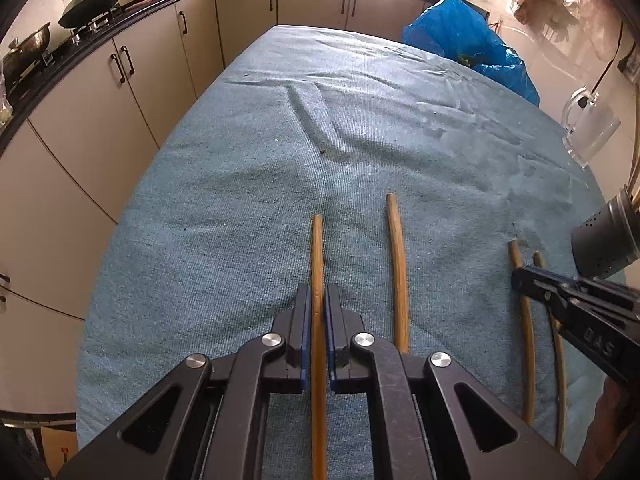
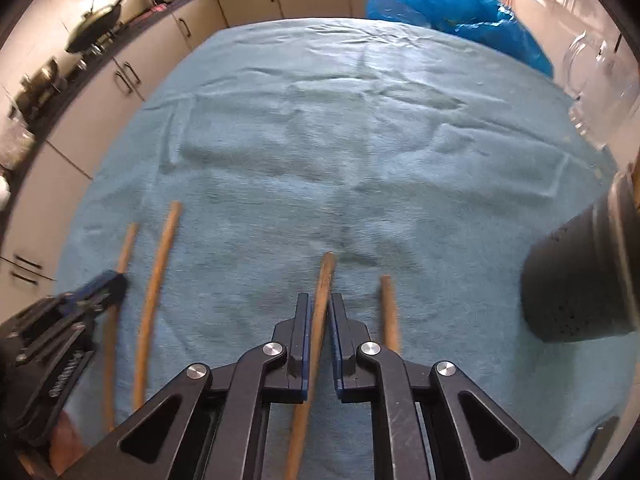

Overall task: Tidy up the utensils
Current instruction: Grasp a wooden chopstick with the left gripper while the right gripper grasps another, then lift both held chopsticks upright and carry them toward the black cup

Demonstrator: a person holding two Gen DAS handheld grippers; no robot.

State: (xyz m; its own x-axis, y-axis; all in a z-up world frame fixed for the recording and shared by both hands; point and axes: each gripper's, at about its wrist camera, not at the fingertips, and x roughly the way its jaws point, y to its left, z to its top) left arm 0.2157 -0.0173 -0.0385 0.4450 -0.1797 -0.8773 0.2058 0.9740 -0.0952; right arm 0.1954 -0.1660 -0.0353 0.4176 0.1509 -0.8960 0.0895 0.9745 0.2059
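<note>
Several wooden chopsticks lie on a blue towel. My left gripper is shut on the leftmost chopstick, its tip pointing away from me. A second chopstick lies just to its right. My right gripper is shut on another chopstick, with one more chopstick lying beside it on the right. In the left wrist view the right gripper sits over the two rightmost chopsticks. A dark perforated utensil holder lies tilted at the right edge.
A glass mug stands at the towel's far right. A blue plastic bag lies at the far right corner. Beige kitchen cabinets and a counter with a wok run along the left and back.
</note>
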